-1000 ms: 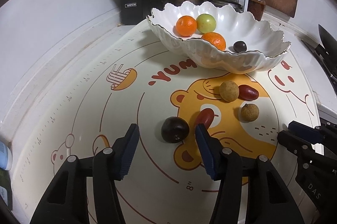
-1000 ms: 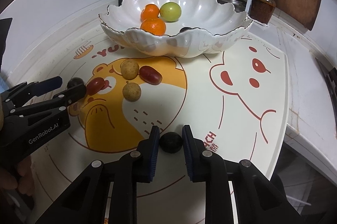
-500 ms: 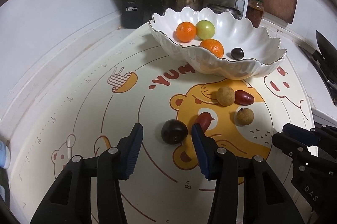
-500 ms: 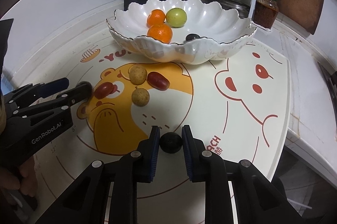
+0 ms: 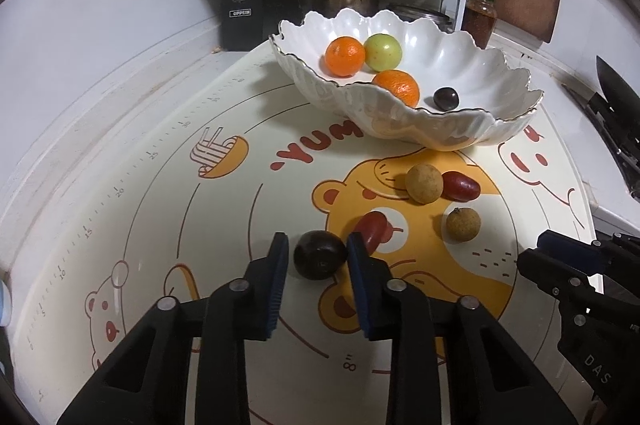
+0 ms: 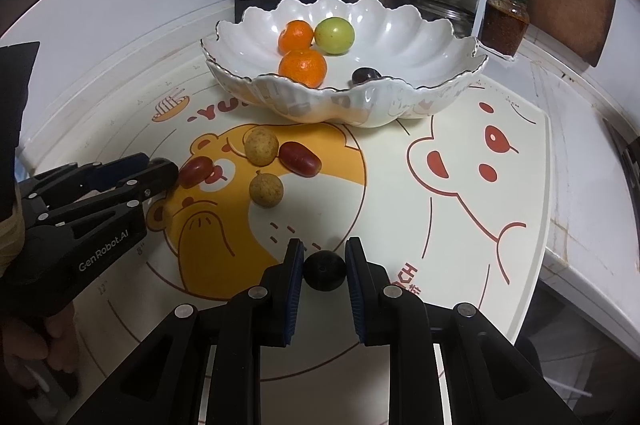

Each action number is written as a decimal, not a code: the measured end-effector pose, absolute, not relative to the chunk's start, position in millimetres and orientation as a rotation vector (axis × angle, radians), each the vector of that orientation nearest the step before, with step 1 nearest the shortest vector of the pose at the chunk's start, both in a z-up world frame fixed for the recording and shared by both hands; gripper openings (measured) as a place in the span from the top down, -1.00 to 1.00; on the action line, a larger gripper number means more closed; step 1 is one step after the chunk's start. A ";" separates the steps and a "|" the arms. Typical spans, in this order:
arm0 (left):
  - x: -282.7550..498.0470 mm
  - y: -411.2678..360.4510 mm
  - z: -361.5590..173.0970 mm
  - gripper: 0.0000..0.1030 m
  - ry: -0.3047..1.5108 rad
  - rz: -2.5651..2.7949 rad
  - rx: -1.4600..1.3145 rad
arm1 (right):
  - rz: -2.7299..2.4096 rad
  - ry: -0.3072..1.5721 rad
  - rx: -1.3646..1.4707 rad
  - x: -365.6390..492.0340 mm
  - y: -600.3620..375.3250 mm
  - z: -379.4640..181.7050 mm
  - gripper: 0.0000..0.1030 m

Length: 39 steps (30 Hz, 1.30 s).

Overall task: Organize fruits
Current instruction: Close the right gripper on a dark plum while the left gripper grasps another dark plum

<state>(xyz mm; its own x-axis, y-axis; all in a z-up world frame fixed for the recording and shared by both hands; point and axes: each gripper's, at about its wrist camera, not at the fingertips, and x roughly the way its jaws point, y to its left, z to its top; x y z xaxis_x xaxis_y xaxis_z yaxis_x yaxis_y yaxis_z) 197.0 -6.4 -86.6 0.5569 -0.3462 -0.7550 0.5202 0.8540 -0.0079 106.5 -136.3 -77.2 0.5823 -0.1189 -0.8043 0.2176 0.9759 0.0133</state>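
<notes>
My left gripper (image 5: 318, 245) is closing around a dark round fruit (image 5: 320, 260) on the bear mat. Its right pad touches the fruit and a sliver of gap shows at the left pad. My right gripper (image 6: 325, 249) is shut on a smaller dark fruit (image 6: 324, 270) near the mat's front. Two tan longans (image 5: 424, 183) (image 5: 463, 224) and two red oblong fruits (image 5: 460, 185) (image 5: 374, 225) lie loose on the mat. The white scalloped bowl (image 5: 460, 137) behind them holds two oranges (image 5: 345, 56), a green fruit (image 5: 383, 52) and a dark fruit (image 5: 447, 98).
A black knife block (image 5: 256, 5), pots and a cream kettle stand behind the bowl. A red jar (image 6: 505, 25) sits at the back right. A dark knife (image 5: 616, 93) lies at the right edge. A hand (image 6: 36, 345) holds the left gripper's body (image 6: 158, 167).
The left jaws have narrowed from wide apart to close around the dark round fruit. The right gripper has stayed shut on the small dark fruit.
</notes>
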 end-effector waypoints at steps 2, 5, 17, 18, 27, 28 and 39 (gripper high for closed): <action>197.2 -6.5 -86.5 0.47 0.834 -0.518 0.226 | -0.199 0.930 0.117 107.2 -137.3 -76.8 0.56; 197.3 -6.3 -86.6 0.48 0.836 -0.518 0.225 | -0.199 0.930 0.117 107.4 -137.9 -76.5 0.56; 191.4 -5.3 -76.8 0.49 0.818 -0.488 0.234 | -0.192 0.919 0.128 106.2 -139.4 -73.9 0.56; 191.0 -5.7 -75.7 0.49 0.816 -0.487 0.237 | -0.191 0.918 0.129 105.7 -139.9 -73.5 0.56; 187.1 -13.6 -61.1 0.49 0.799 -0.480 0.252 | -0.193 0.879 0.138 101.7 -149.2 -61.6 0.56; 186.9 -15.2 -59.2 0.49 0.798 -0.479 0.254 | -0.194 0.875 0.142 101.3 -151.1 -60.0 0.56; 185.2 -34.0 -40.3 0.49 0.782 -0.482 0.254 | -0.213 0.823 0.164 99.1 -174.1 -42.6 0.56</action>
<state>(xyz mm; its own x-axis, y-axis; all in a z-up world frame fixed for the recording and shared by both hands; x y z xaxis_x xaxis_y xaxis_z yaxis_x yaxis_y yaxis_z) 185.2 -34.0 -40.3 0.6095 -0.3203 -0.7252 0.5041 0.8626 0.0427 99.1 -174.1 -42.6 0.6606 -0.1239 -0.7404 0.2508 0.9660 0.0621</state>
